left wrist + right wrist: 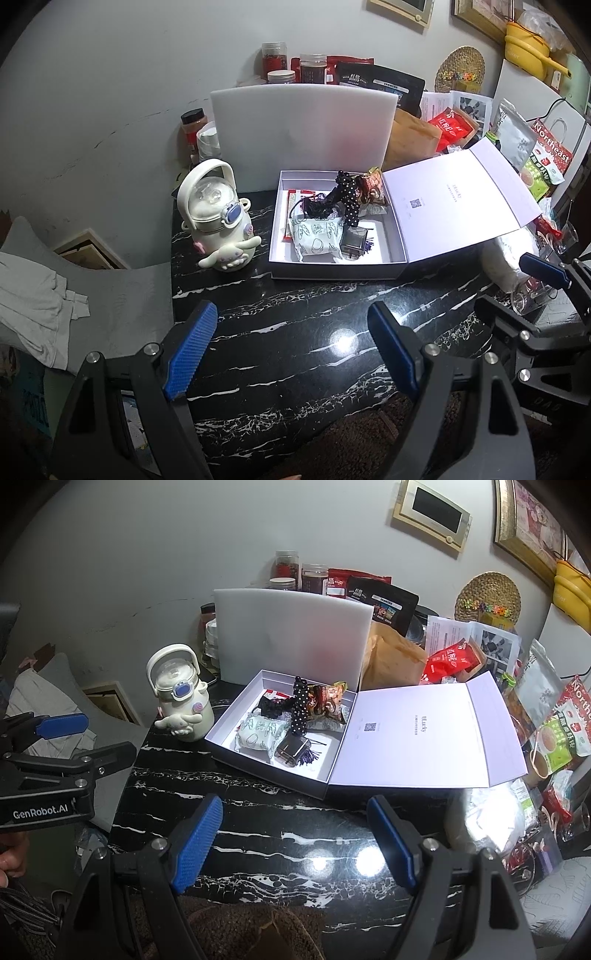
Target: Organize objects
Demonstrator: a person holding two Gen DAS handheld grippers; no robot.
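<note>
An open white box (280, 221) (225, 734) lies on the black marble table (295, 314) (266, 812), its lid (458, 199) (417, 734) folded open to the right. Inside lie a black polka-dot hair bow (347, 195) (300, 709), snack packets (317, 236) (258, 734), a small dark charger (352, 242) (290, 753) and hairpins. A white cartoon flask (218, 218) (181, 701) stands left of the box. My left gripper (291, 350) is open and empty above the table's near part. My right gripper (295, 842) is open and empty too; it also shows in the left wrist view (517, 291).
A white foam board (303, 125) (291, 627) stands behind the box. Jars, bags and packets crowd the back and right (454, 129) (450, 661). A white plastic bag (487, 819) lies at the right. A grey chair with cloth (37, 295) stands left of the table.
</note>
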